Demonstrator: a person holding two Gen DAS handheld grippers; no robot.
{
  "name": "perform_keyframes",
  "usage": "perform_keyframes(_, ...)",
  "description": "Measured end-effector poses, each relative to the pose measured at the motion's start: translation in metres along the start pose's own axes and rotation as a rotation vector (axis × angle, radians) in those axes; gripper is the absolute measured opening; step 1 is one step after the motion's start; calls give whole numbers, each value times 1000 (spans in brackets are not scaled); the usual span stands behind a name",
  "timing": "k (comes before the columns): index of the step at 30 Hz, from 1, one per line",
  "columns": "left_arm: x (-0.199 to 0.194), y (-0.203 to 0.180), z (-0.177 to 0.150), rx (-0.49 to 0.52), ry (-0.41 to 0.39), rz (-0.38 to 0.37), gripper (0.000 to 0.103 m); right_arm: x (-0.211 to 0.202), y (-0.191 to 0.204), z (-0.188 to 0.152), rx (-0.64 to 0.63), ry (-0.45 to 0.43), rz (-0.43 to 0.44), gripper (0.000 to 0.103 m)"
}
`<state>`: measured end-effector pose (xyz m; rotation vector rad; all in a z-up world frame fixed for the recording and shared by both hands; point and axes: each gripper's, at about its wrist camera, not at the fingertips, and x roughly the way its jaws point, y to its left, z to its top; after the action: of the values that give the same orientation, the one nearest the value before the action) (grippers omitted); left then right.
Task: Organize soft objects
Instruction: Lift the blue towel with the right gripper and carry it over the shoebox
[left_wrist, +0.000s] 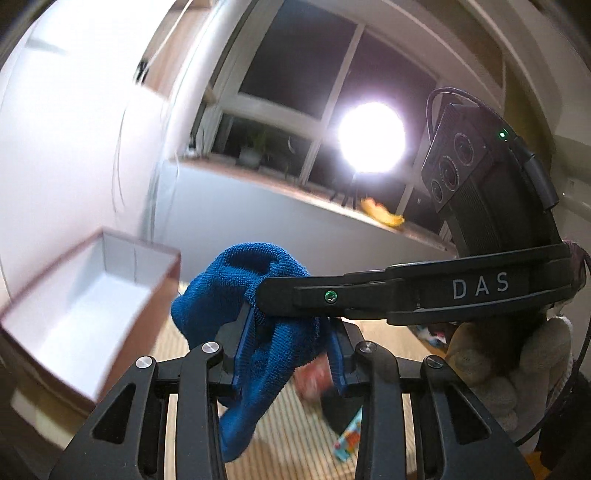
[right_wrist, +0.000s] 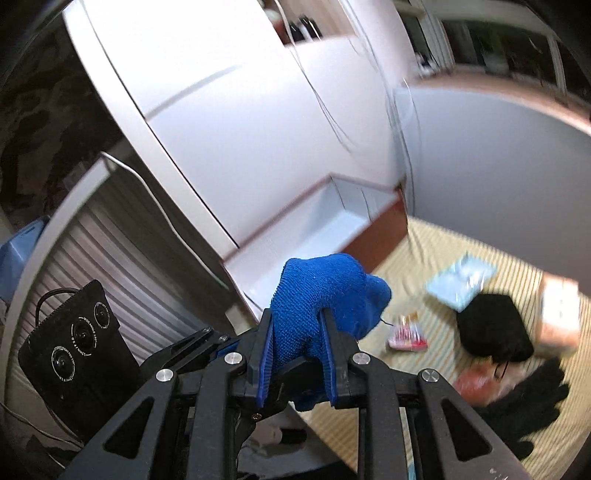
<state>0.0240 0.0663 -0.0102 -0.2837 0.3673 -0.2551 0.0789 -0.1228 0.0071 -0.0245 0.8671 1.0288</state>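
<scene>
Both the left claw (left_wrist: 291, 354) and the right claw (right_wrist: 297, 354) are pinched on the blue knit cloth (left_wrist: 236, 295), held in the air beside the empty box (left_wrist: 85, 295), so the carrying step seems underway; next, lowering it into that box.

The open box (right_wrist: 332, 221) stands against the cabinet (right_wrist: 236, 110), the striped mat (right_wrist: 424, 258) right of the box with a pouch (right_wrist: 491, 332), packet (right_wrist: 461, 284) and gloves (right_wrist: 524, 402) on it.
</scene>
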Motion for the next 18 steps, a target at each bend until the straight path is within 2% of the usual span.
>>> perform_keyframes(7,-12,13,45,30,-73,29,32,-10,27,49,-57,-67,14,21)
perform_keyframes(18,-20,68,89,29,-128,154,32,38,69,117,-141,-85,52,21)
